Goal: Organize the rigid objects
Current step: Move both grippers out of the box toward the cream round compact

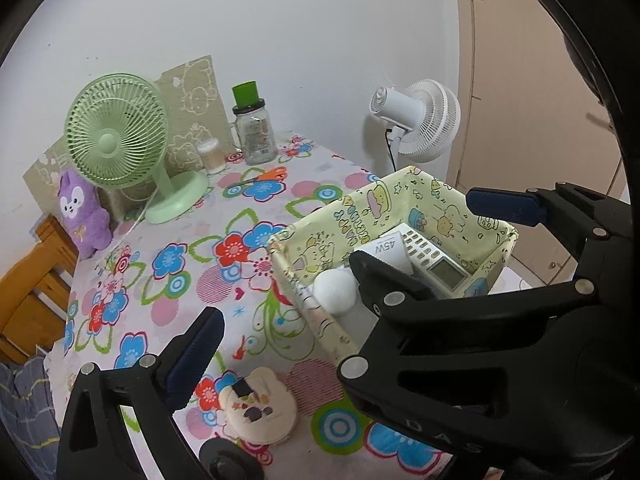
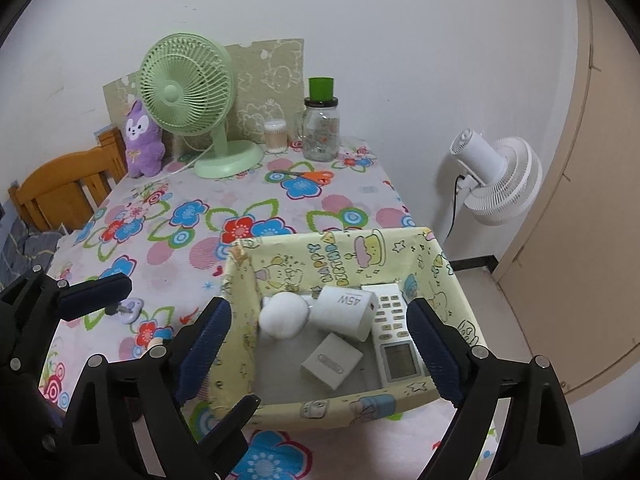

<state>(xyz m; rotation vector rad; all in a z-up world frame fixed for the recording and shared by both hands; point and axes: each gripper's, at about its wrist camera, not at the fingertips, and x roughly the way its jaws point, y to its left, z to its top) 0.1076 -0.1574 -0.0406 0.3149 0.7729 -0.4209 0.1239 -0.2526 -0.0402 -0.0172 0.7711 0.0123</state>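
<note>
A yellow cartoon-print storage box (image 2: pixel 348 254) (image 1: pixel 360 208) stands at the table's near right. It holds a white ball (image 2: pixel 285 314) (image 1: pixel 335 292), a white 45W charger (image 2: pixel 347 310) (image 1: pixel 387 250), a small white square box (image 2: pixel 331 365) and a white remote (image 2: pixel 394 330) (image 1: pixel 438 258). My right gripper (image 2: pixel 320 348) is open and empty above the box. My left gripper (image 1: pixel 280 328) is open and empty, left of the box, above a beige bear-shaped compact (image 1: pixel 260 406). A small purple trinket (image 2: pixel 129 308) lies on the cloth by the left gripper's finger.
A green desk fan (image 2: pixel 192 96), purple plush (image 2: pixel 142 140), cotton-swab jar (image 2: pixel 275 136), glass jar with a green cup on top (image 2: pixel 322 128) and orange scissors (image 2: pixel 308 176) stand at the table's back. A white floor fan (image 2: pixel 496 176) and a wooden chair (image 2: pixel 60 188) flank the table.
</note>
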